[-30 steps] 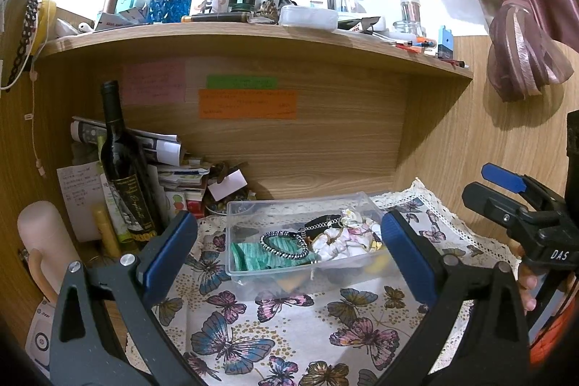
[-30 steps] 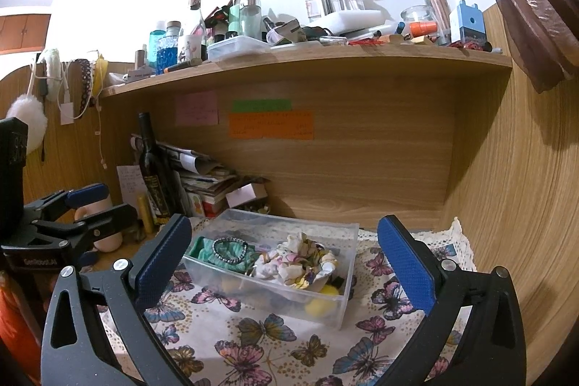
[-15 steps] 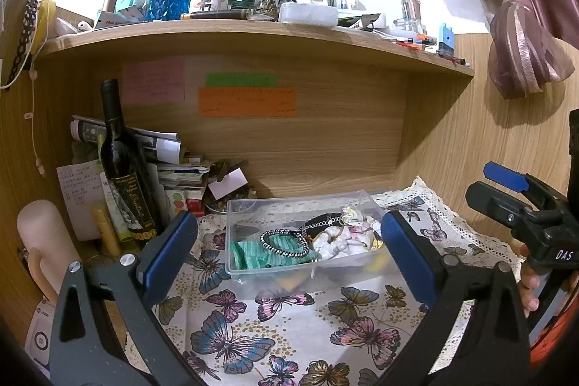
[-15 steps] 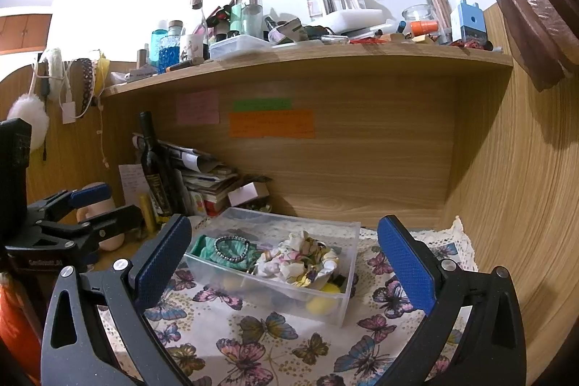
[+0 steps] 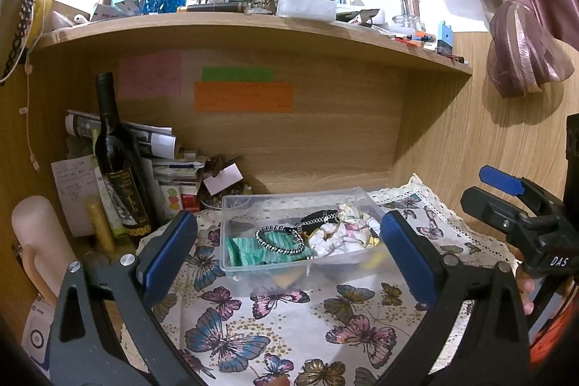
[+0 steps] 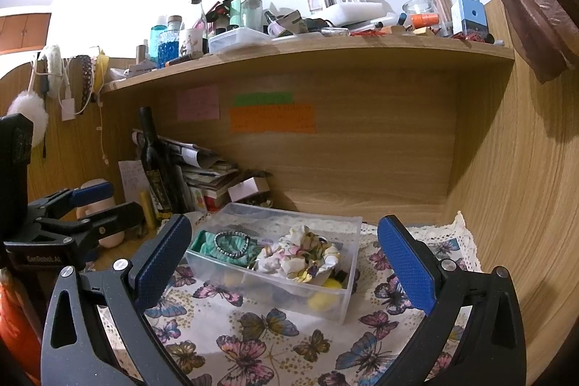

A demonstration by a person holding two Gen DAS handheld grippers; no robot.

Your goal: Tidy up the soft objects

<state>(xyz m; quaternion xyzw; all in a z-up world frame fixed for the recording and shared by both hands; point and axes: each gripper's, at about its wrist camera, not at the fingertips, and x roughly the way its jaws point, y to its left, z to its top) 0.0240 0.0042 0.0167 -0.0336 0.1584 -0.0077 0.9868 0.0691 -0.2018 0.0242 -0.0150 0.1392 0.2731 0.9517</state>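
Note:
A clear plastic box (image 5: 253,201) (image 6: 347,292) stands on a butterfly-print cloth (image 5: 289,324) (image 6: 260,335) in a wooden desk nook. In it lie a green scrunchie (image 5: 253,250) (image 6: 202,241), a black-and-white braided band (image 5: 280,237) (image 6: 231,243), a white floral scrunchie (image 5: 343,234) (image 6: 300,252) and yellow items (image 6: 325,299) underneath. My left gripper (image 5: 289,252) is open and empty, in front of the box. My right gripper (image 6: 286,259) is open and empty, also short of the box. Each gripper shows in the other's view, the right one (image 5: 506,201) and the left one (image 6: 94,205).
A dark wine bottle (image 5: 119,161) (image 6: 155,169), stacked papers (image 5: 152,147) and a pale pink object (image 5: 39,241) crowd the left. A shelf (image 5: 253,31) (image 6: 325,49) above carries several bottles and jars. Wooden walls close the back and right. A curtain (image 5: 514,24) hangs at right.
Both views have shifted only slightly; the box sits a touch higher in the right wrist view. Both grippers stay open and empty.

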